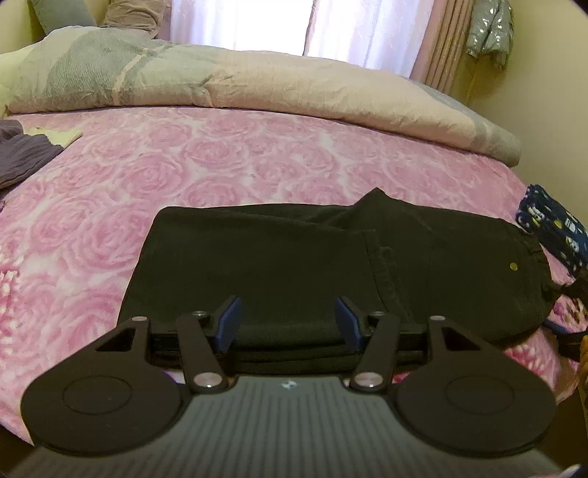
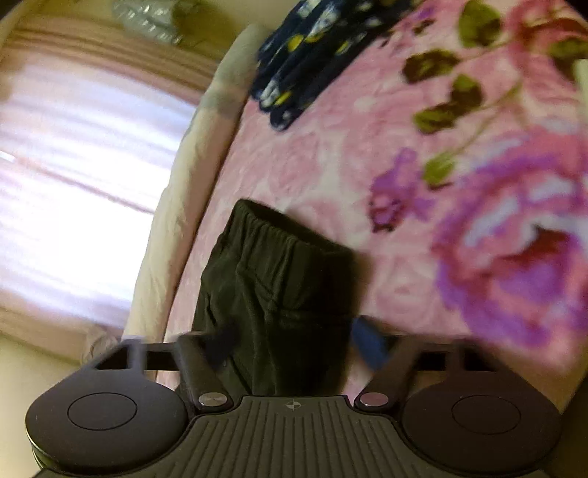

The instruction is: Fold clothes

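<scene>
I'm working over a bed covered in a pink rose-patterned sheet (image 1: 257, 154), with a rumpled beige and grey quilt (image 1: 228, 84) bunched along its far side under a bright window with pale pink curtains (image 1: 330, 25). The folded black trousers with an elastic waistband (image 1: 294, 253) lie flat on the sheet near my edge of the bed. My left gripper (image 1: 288, 323) sits low over their near folded edge, jaws apart, blue pads on either side of the cloth without pressing it. My right gripper (image 2: 294, 342) is badly blurred; its jaws straddle the trousers (image 2: 272, 279) at the waistband end, and I cannot tell if they pinch. A dark blue patterned garment (image 2: 305, 59) lies further off, cut off at the frame edge. A purple cloth (image 1: 22, 154) shows only partly at left.
</scene>
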Motion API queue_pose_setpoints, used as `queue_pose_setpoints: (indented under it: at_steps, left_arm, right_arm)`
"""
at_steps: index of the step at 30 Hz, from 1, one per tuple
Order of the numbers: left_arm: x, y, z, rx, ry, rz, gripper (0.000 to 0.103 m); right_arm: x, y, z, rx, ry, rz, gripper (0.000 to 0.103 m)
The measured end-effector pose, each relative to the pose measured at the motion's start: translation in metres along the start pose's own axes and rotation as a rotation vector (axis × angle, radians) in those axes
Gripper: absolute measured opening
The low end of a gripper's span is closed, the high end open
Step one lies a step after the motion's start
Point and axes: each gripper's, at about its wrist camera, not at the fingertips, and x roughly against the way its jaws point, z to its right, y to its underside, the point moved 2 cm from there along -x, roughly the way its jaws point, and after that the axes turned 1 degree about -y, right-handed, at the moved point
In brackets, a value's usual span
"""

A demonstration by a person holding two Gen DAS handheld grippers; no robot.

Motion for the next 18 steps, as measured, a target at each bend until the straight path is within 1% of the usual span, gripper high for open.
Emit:
queue_pose_setpoints:
  at_steps: [3, 6, 9, 14, 15, 16, 17, 18]
  left_arm:
    - [-0.004, 0.001, -0.002, 0.004, 0.014, -0.024, 0.053]
    - [-0.006, -0.002, -0.005, -0.012, 0.021, -0.028, 0.053]
    - [-0.007, -0.006, -0.011, -0.007, 0.033, -0.022, 0.053]
    - [-0.017, -0.007, -0.024, 0.044, 0.039, -0.032, 0.053]
    - [-0.019, -0.006, -0.026, 0.054, 0.041, -0.036, 0.053]
    - [-0.02, -0.005, -0.028, 0.063, 0.046, -0.04, 0.053]
    - [-0.021, -0.004, -0.031, 0.071, 0.052, -0.042, 0.053]
    - [-0.023, -0.003, -0.034, 0.079, 0.053, -0.044, 0.053]
  right_arm:
    - [0.001, 0.007, 0.003, 0.024, -0.021, 0.019, 0.066]
    - [0.007, 0.015, 0.004, 0.049, -0.035, 0.041, 0.066]
    - [0.006, 0.02, 0.001, 0.013, -0.017, 0.007, 0.066]
    - [-0.011, 0.023, -0.009, -0.013, 0.021, 0.001, 0.066]
    - [-0.014, 0.023, -0.01, -0.017, 0.025, 0.007, 0.063]
    - [-0.015, 0.024, -0.009, -0.021, 0.034, 0.013, 0.051]
    - [-0.016, 0.025, -0.009, -0.025, 0.043, 0.019, 0.047]
    - [-0.014, 0.027, -0.007, -0.029, 0.034, 0.025, 0.044]
